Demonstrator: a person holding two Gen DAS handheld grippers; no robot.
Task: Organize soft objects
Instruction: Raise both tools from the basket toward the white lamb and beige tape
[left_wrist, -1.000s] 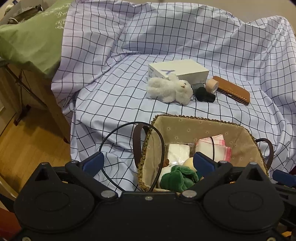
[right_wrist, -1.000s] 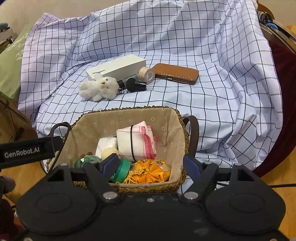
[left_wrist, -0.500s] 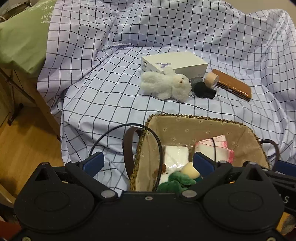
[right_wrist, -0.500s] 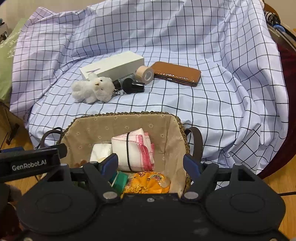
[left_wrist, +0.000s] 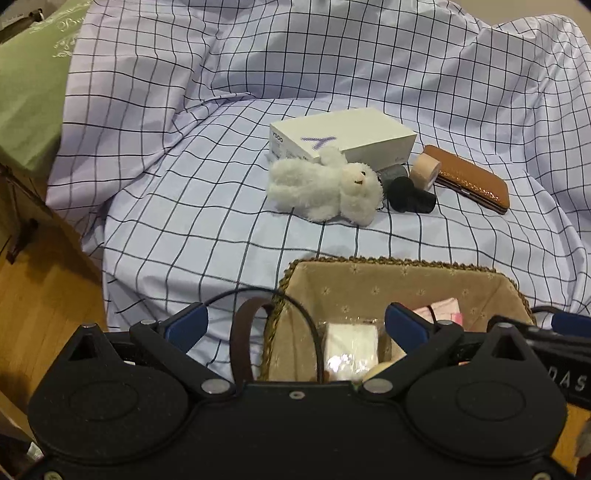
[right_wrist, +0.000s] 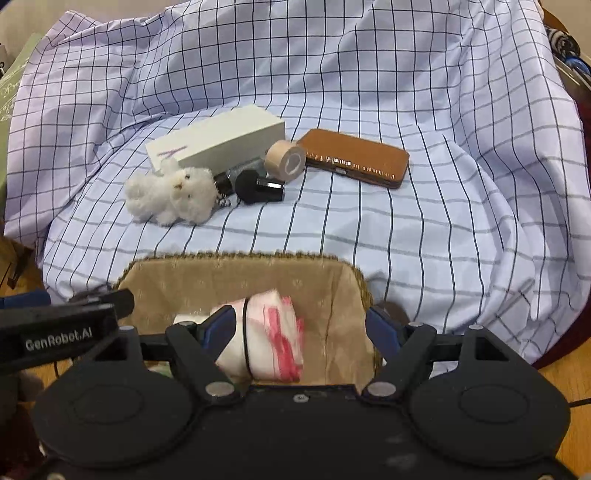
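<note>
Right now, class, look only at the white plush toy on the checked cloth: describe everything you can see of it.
The white plush toy is a small fluffy bear-like animal with dark eyes and an orange-brown snout. It lies on its side on the checked cloth, beyond the basket and apart from it. Its back rests against the white box, one limb raised over the box's edge. Its head sits beside a black cylinder; a small metal chain shows there. Neither gripper touches it.

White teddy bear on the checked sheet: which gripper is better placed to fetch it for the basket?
Probably left. The teddy bear lies almost straight ahead of the left gripper, just beyond the basket. From the right gripper it sits well off to the left. Both are open.
</note>
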